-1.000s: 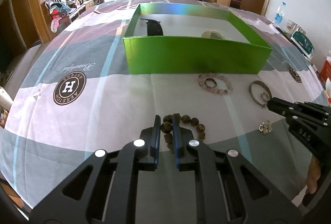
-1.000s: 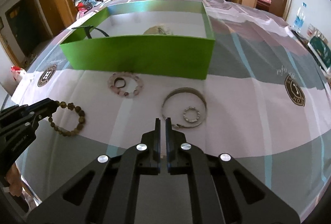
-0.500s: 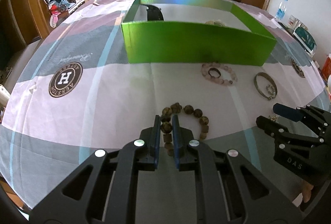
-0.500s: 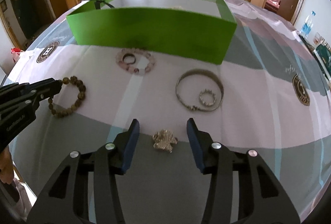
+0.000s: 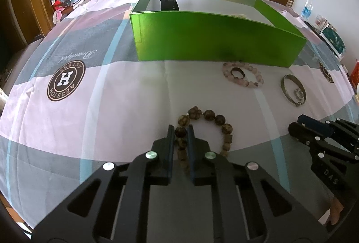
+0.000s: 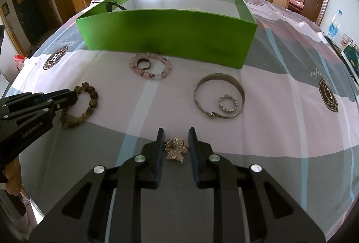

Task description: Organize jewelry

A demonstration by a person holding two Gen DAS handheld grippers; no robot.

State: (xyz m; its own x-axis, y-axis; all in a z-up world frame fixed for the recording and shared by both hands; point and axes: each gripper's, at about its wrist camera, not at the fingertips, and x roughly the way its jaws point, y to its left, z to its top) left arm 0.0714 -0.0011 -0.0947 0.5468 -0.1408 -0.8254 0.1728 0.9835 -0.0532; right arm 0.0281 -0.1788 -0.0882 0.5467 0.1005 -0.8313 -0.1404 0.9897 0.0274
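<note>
Left tongs (image 5: 180, 132) are clamping the brown bracelet (image 5: 209, 116) lying on the tabletop (image 5: 112, 108). Right tongs (image 6: 176, 136) have just been closing around the brooch (image 6: 176, 148), pads not yet pressing it.

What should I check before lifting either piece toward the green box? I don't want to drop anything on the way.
1. left gripper shut on the brown bead bracelet: ok.
2. right gripper astride the butterfly brooch, jaws just been closing: ok.
3. Right pads pressing the brooch: not ok, gaps show on both sides.
4. Bracelet's loose end free of other jewelry: ok.
5. green box open on top: ok.
6. Free floor space inside the box: cannot tell, near wall hides it.
</note>
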